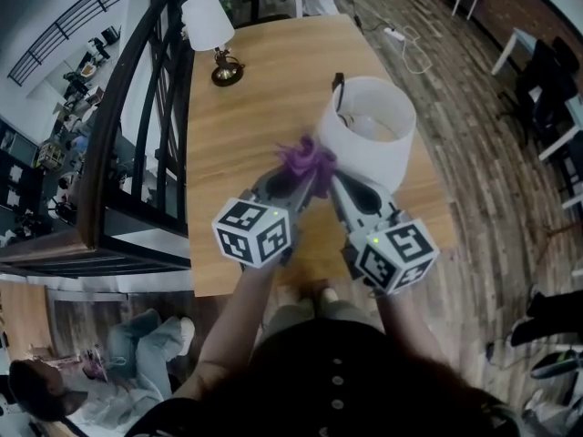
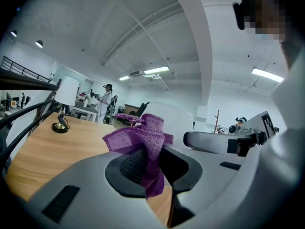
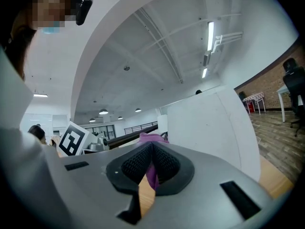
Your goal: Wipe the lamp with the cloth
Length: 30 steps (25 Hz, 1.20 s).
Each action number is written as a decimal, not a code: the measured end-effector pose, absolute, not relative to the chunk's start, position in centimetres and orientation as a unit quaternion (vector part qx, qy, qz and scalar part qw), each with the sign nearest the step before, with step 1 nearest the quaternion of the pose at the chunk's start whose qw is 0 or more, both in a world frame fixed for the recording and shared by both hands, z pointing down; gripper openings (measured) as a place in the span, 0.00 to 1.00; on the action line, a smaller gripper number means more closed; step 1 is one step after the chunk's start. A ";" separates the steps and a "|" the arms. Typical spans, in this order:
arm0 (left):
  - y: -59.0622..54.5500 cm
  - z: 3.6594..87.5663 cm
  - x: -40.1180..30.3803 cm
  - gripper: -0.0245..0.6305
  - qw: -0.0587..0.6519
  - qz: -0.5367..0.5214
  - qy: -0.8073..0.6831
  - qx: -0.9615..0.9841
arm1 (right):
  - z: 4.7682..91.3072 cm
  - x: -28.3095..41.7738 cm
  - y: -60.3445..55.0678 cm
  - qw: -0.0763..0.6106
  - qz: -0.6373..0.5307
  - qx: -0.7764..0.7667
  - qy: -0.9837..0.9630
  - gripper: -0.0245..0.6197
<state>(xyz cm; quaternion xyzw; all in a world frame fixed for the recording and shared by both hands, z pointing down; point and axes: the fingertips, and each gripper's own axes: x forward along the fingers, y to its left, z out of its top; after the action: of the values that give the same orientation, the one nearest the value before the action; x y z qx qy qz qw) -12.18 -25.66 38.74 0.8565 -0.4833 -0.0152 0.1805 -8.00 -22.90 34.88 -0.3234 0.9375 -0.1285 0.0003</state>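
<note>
A bunched purple cloth (image 1: 308, 160) is pressed against the near left side of a large white lampshade (image 1: 366, 133) standing on the wooden table (image 1: 246, 116). My left gripper (image 1: 296, 177) is shut on the cloth (image 2: 145, 137), with the shade (image 2: 167, 114) just behind it. My right gripper (image 1: 335, 183) comes in from the right, also shut on a fold of the cloth (image 3: 152, 174), and the shade's wall (image 3: 209, 123) fills the view beside it. The two grippers meet tip to tip at the cloth.
A small table lamp with a white shade (image 1: 208, 21) and a brass base (image 1: 226, 72) stands at the table's far left. A dark railing (image 1: 137, 126) runs along the left edge. Wooden floor lies to the right, and a person sits at the lower left (image 1: 109, 381).
</note>
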 end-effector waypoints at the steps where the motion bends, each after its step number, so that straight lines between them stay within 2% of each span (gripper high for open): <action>1: -25.5 39.1 -12.1 0.15 0.185 -0.014 -0.483 0.856 | 35.0 -7.9 -22.7 -0.001 -0.130 -0.324 0.937 0.06; 15: -23.9 42.1 -10.4 0.15 0.216 -0.005 -0.484 0.848 | 37.0 -5.7 -21.6 -0.017 -0.147 -0.335 0.930 0.06; 30: -22.7 38.6 -11.1 0.15 0.183 -0.028 -0.487 0.854 | 35.5 -5.7 -21.4 -0.009 -0.125 -0.338 0.933 0.06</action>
<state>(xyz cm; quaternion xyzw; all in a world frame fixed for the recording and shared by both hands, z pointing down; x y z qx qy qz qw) -11.15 -22.69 38.55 0.8537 -0.4866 -0.0284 0.1832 -5.70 -21.41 35.46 -0.3383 0.9326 -0.1251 -0.0092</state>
